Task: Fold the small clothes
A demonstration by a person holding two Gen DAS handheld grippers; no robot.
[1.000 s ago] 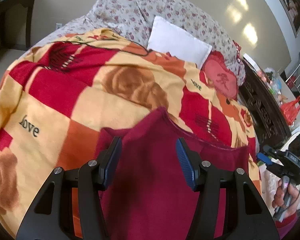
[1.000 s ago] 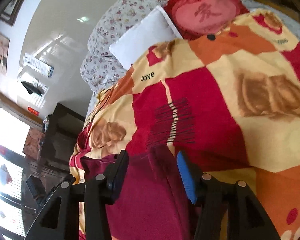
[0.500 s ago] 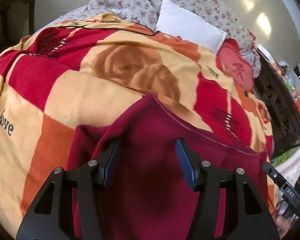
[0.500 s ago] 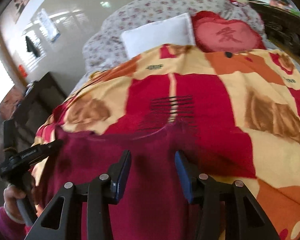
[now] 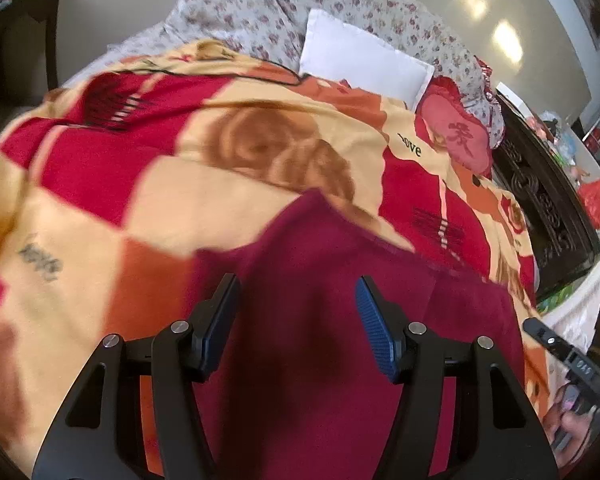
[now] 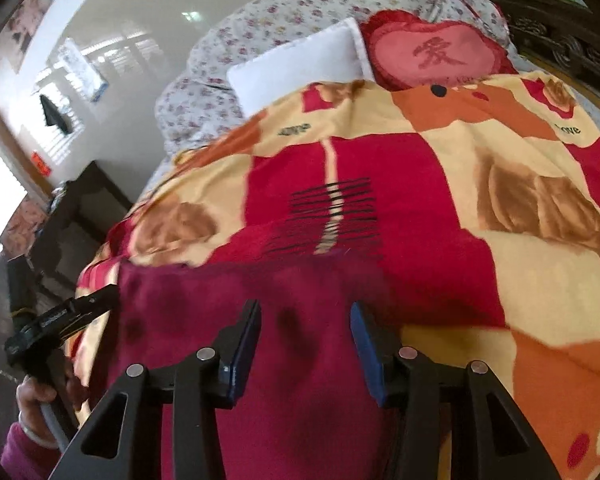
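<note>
The bed (image 5: 100, 8) wears a red-and-cream rose blanket (image 5: 148, 184), and on its near part lies the maroon garment (image 5: 324, 320), spread fairly flat. Left tongs (image 5: 296, 320) and right tongs (image 6: 304, 344) hang over it, jaws partly open (left's have just widened), gripping nothing. This looks like the approach to a first fold; next, each should close on an edge.
</note>
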